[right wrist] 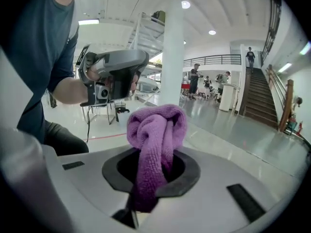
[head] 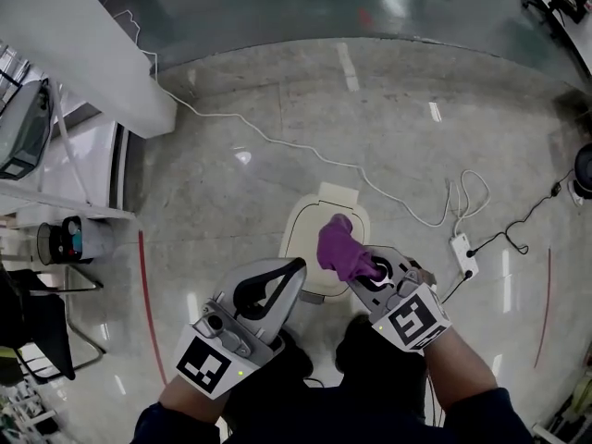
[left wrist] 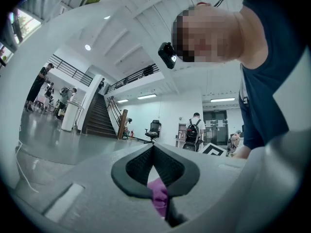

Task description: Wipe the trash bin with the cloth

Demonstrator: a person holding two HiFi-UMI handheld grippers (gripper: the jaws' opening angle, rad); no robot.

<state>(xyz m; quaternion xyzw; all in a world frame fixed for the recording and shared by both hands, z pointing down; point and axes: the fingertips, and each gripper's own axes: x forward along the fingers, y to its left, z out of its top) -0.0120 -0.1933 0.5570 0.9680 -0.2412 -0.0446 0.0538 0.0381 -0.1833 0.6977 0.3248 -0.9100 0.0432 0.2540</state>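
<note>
Seen from above in the head view, the cream trash bin (head: 310, 232) stands on the floor just ahead of both grippers. A bunched purple cloth (head: 340, 248) rests over the bin's right side, and my right gripper (head: 359, 266) is shut on it. In the right gripper view the cloth (right wrist: 154, 140) bulges up out of the jaws, hiding the tips. My left gripper (head: 296, 266) is shut with nothing in it, its tip at the bin's near-left edge. Its own view looks upward, with the fingertips (left wrist: 153, 148) touching and a bit of cloth (left wrist: 158, 198) showing behind them.
A white cable (head: 277, 144) runs across the polished floor to a power strip (head: 462, 251) right of the bin. A white column base (head: 83, 44) and a desk with a chair stand at the left. A red floor line (head: 148, 294) passes near my left side.
</note>
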